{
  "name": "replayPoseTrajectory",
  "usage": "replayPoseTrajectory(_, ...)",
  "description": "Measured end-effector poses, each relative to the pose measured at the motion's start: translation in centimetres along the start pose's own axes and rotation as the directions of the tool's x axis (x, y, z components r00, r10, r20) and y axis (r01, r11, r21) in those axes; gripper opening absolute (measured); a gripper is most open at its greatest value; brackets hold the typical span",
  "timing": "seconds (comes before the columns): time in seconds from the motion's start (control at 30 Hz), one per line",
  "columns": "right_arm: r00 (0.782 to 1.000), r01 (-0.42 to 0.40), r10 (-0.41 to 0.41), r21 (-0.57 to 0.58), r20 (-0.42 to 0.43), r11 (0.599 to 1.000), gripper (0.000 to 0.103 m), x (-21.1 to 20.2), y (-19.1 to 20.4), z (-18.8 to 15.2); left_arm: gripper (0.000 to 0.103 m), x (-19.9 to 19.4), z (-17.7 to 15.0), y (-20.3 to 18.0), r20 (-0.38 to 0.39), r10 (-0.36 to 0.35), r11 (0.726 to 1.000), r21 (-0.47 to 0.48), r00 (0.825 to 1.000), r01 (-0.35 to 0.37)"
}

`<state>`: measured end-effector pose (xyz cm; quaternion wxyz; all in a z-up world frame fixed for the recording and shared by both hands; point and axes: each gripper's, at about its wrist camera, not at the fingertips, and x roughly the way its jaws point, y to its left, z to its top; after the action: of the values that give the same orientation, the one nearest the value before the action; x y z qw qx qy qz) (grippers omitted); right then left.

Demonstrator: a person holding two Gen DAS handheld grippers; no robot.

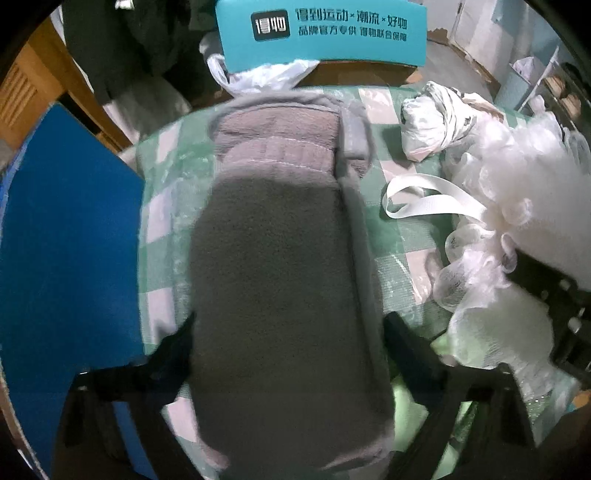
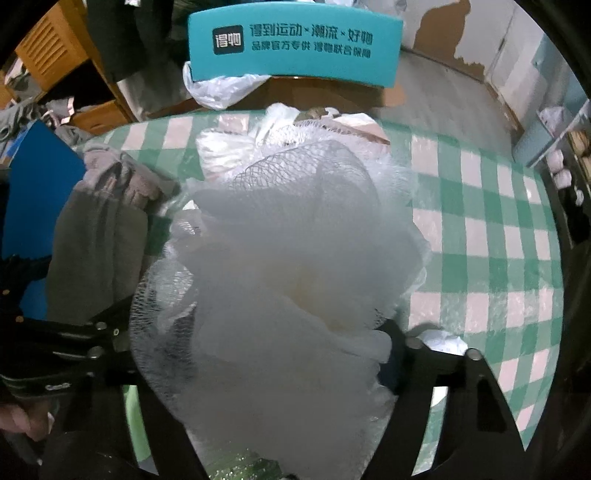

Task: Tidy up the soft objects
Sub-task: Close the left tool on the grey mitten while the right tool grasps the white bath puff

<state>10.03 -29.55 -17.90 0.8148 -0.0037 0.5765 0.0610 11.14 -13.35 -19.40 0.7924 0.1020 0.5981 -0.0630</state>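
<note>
Left hand-held gripper (image 1: pixel 288 354): seen at the bottom of the left wrist view; its two black fingers are pressed against either side of the grey towel (image 1: pixel 284 295), so the towel is grasped between them.
Grey towel: a folded, fuzzy bundle filling the centre of the left wrist view, running from the bottom edge up to a ribbed band near the upper centre; its far end lies over the surface (image 1: pixel 406 236). In the right wrist view it is seen at centre left (image 2: pixel 99 236).
Right hand-held gripper (image 2: pixel 266 354): black fingers visible at lower left and lower right of the right wrist view, with the white mesh bath pouf (image 2: pixel 288 266) bunched between them; the pouf is gripped.
White mesh bath pouf: fills the centre of the right wrist view, above the surface (image 2: pixel 480 229); in the left wrist view it appears at the right edge (image 1: pixel 509 206), just beside the towel.
White strap (image 1: pixel 424 199): a loop lying on the surface, right of centre in the left wrist view, between towel and pouf.
Surface: covered by a green and white checked cloth.
White bag (image 1: pixel 432 125): crumpled, upper right of the left wrist view, resting on the surface.
Blue panel (image 1: pixel 66 251): left side of the left wrist view.
Teal box (image 1: pixel 321 33): top centre, beyond the far edge of the surface, printed with white characters; also at top centre of the right wrist view (image 2: pixel 295 48).
</note>
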Motion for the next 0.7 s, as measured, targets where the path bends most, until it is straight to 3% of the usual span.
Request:
replayPoseTrajectory(0.17, 1.000, -0.019, 0.018, 0.012, 0.012, 1.000, 0.060, -0.9, -0.2, 0.0, 0.060, -0.8, -0.5, 0.4, 0.012, -0.043, 0.999, -0.007, 0.999, 0.043)
replayPoseTrajectory(0.27, 0.999, -0.045, 0.044, 0.036, 0.021, 0.998, 0.056, -1.7, -0.6, -0.2, 0.037, -1.7, -0.8, 0.3, 0.024, -0.066, 0.998, -0.002, 0.998, 0.066)
replayPoseTrajectory(0.33, 0.998, -0.051, 0.050, 0.042, 0.029, 0.998, 0.053, -2.2, -0.7, -0.3, 0.031, -2.2, -0.9, 0.2, 0.035, -0.076, 0.997, 0.000, 0.997, 0.076)
replayPoseTrajectory(0.7, 0.993, -0.067, 0.063, 0.032, 0.096, 0.997, 0.032, -5.1, -0.3, -0.7, 0.027, -4.9, -1.0, 1.3, 0.097, -0.102, 0.994, -0.024, 0.990, 0.104)
